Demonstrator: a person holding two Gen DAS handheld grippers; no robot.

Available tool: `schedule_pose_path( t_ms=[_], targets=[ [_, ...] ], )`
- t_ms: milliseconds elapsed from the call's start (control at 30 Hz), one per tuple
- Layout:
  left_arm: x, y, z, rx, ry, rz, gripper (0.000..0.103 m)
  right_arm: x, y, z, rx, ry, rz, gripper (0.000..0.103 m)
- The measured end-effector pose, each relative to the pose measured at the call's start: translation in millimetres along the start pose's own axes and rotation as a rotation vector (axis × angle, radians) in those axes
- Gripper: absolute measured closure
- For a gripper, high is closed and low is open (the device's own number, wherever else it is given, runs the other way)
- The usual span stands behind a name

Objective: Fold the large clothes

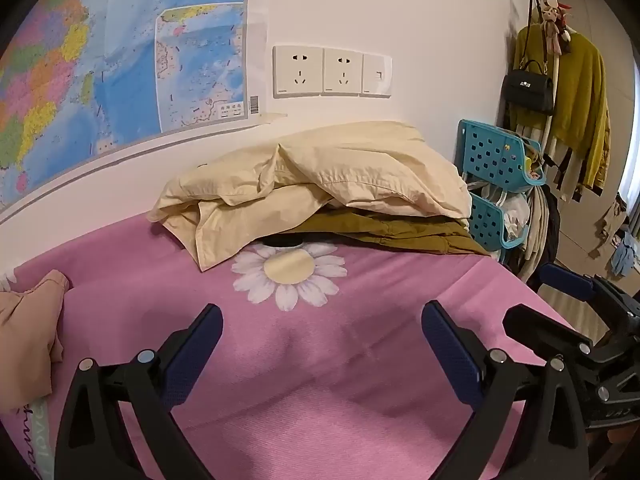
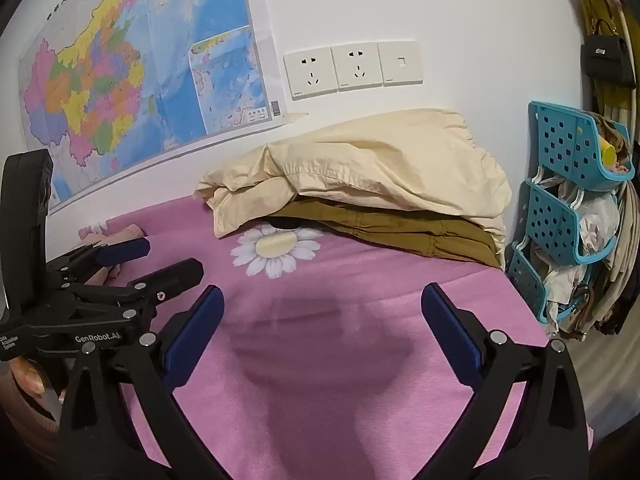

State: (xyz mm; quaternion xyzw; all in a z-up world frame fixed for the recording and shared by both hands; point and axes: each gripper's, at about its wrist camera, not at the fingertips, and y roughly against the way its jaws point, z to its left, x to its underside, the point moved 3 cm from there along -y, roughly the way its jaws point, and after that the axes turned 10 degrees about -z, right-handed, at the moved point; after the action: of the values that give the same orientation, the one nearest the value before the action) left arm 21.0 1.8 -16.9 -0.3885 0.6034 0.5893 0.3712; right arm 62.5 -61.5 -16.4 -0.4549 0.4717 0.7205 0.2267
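Observation:
A cream garment [image 1: 320,176] lies crumpled at the far side of the pink bed sheet [image 1: 360,400], against the wall, on top of an olive-brown garment [image 1: 396,232]. A peach garment [image 1: 28,328] lies bunched at the left edge. My left gripper [image 1: 322,310] hovers open over bare sheet, short of the pile, with nothing between its fingers. My right gripper [image 2: 322,292] is likewise open and empty over the sheet [image 2: 340,360], with the cream garment [image 2: 372,168] and olive-brown garment [image 2: 400,224] ahead. Each gripper shows in the other's view: right gripper [image 1: 536,300], left gripper [image 2: 173,257].
A daisy print [image 1: 290,276] marks the sheet just before the pile. A map [image 1: 100,72] and wall sockets [image 1: 332,72] hang behind. A teal tiered rack [image 2: 568,200] and a coat stand with a yellow-green sweater [image 1: 576,92] and black handbag [image 1: 528,88] stand past the bed's right edge.

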Motion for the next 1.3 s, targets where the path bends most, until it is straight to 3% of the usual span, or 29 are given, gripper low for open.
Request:
schedule_pose_path(
  t_ms=[1300],
  targets=[
    [5.7, -6.8, -0.9, -0.001, 0.017, 0.028, 0.007, 2.0, -5.8, 5.3, -0.002, 0.012, 0.021, 0.006]
  ],
)
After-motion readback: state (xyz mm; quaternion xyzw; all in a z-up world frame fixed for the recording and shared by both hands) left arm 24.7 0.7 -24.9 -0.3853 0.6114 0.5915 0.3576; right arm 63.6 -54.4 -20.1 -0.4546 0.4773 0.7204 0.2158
